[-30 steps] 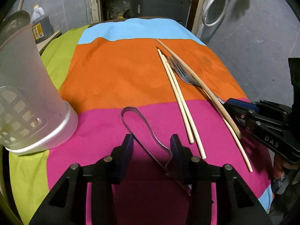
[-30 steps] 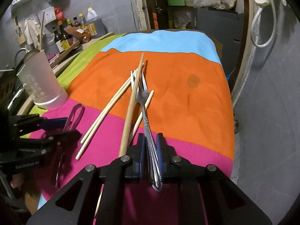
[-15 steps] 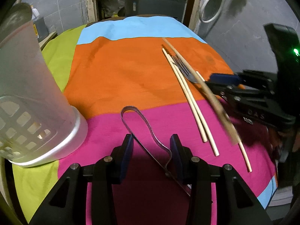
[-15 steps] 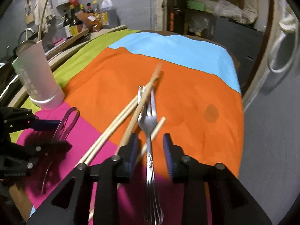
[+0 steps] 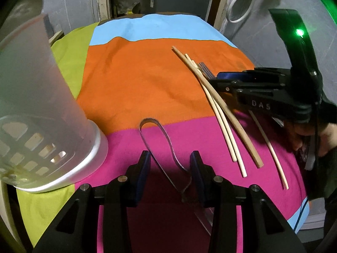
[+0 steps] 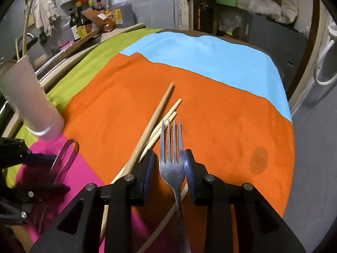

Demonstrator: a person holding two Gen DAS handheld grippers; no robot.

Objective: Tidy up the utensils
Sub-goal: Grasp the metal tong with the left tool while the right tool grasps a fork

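Note:
Metal tongs (image 5: 160,130) lie on the pink band of the striped cloth (image 5: 137,80). My left gripper (image 5: 170,158) is over them, its pads closed against their two arms. A silver fork (image 6: 171,168) rests across several wooden chopsticks (image 6: 155,118) on the orange band. My right gripper (image 6: 169,158) straddles the fork's head. Its jaws are closing, with a slim gap still showing on the left side. The left wrist view shows the right gripper (image 5: 219,79) over the fork tines (image 5: 204,69) and chopsticks (image 5: 221,113). The left gripper (image 6: 52,172) and tongs (image 6: 65,158) appear at the right wrist view's left edge.
A frosted white utensil holder (image 5: 42,105) with a slotted base stands at the left, on the green edge of the cloth; it is also in the right wrist view (image 6: 27,97). Bottles (image 6: 84,23) crowd a counter behind. The table drops off to grey floor (image 6: 311,147) on the right.
My right gripper let go of the fork's handle, opened, and slid forward along the fork to its head, where the jaws have narrowed. The left gripper and tongs have stayed put.

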